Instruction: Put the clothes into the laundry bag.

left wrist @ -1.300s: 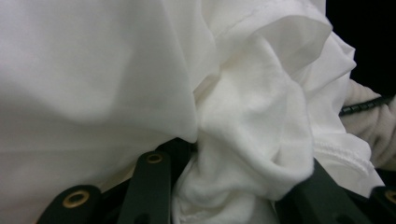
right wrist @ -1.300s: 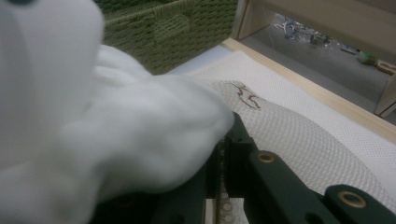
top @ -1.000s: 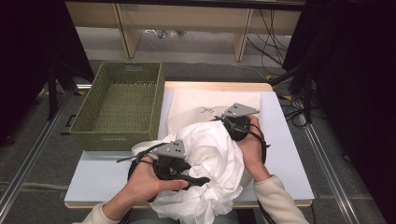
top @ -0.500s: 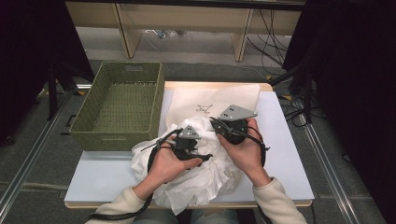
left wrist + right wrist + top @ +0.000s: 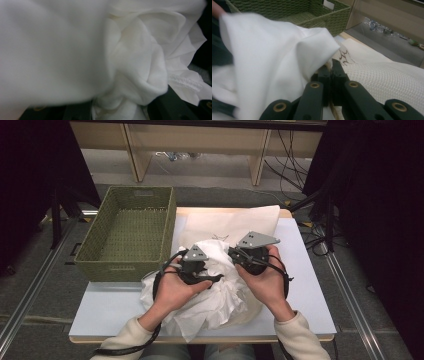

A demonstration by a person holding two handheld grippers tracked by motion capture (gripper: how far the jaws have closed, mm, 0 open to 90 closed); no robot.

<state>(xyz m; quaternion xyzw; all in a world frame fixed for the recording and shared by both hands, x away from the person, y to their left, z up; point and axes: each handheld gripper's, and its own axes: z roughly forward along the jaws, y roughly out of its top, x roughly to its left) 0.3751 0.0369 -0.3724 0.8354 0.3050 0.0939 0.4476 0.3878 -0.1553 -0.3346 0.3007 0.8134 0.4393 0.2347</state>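
**Two grippers work on a crumpled white cloth beside a green basket**

In the high view, a white cloth [image 5: 210,290] lies bunched up on the near half of a pale table [image 5: 310,285], in front of the person. Part of the cloth hangs a little over the near edge of the table. Under and behind it lies a cream mesh bag [image 5: 235,222], flat on the table, with a small dark mark on it close to the cloth.

The left gripper [image 5: 194,265] sits on top of the cloth pile, held by the left hand [image 5: 172,292]. In the left gripper view, folds of the white cloth [image 5: 125,65] press close to the camera and a stitched hem shows at the right side. The black jaws are mostly hidden under the fabric, so I cannot tell if the fingers are together or apart, or if they clamp the cloth.

The right gripper [image 5: 247,256] is just beside the left one, at the far right side of the pile, held by the right hand [image 5: 267,280]. In the right gripper view, its jaws are pressed together, and a thin pale edge seems to be pinched between the tips [image 5: 331,68]. White cloth [image 5: 274,65] drapes over the left side of these jaws, and the mesh bag [image 5: 387,80] lies behind on the right.

A green woven basket [image 5: 127,232] stands at the left of the table, touching its edge, near the cloth.
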